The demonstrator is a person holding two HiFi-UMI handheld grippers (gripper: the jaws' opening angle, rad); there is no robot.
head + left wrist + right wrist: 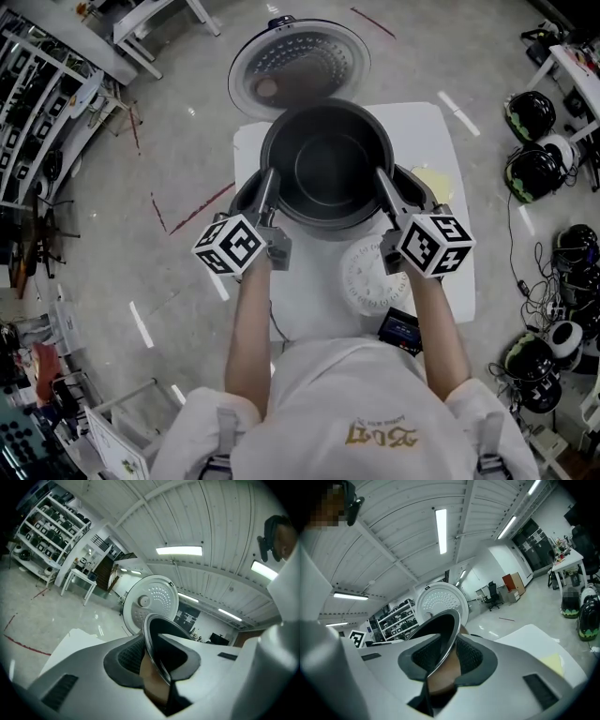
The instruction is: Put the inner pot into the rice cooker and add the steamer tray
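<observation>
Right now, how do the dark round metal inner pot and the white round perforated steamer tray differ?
The dark metal inner pot is deep; the white perforated steamer tray is flat and shallow. The pot is clamped at its rim by the left gripper and right gripper; the tray lies untouched on the white table. The pot looks wider. Both are round.

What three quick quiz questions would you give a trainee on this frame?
1. True or false: the cooker lid stands open.
2. The left gripper and right gripper are both shut on: A) the inner pot rim, B) a cup, C) a cable.
3. Where does the steamer tray lie?

Key: 1 true. 2 A. 3 On the table, beside the right gripper, not yet picked up.
</observation>
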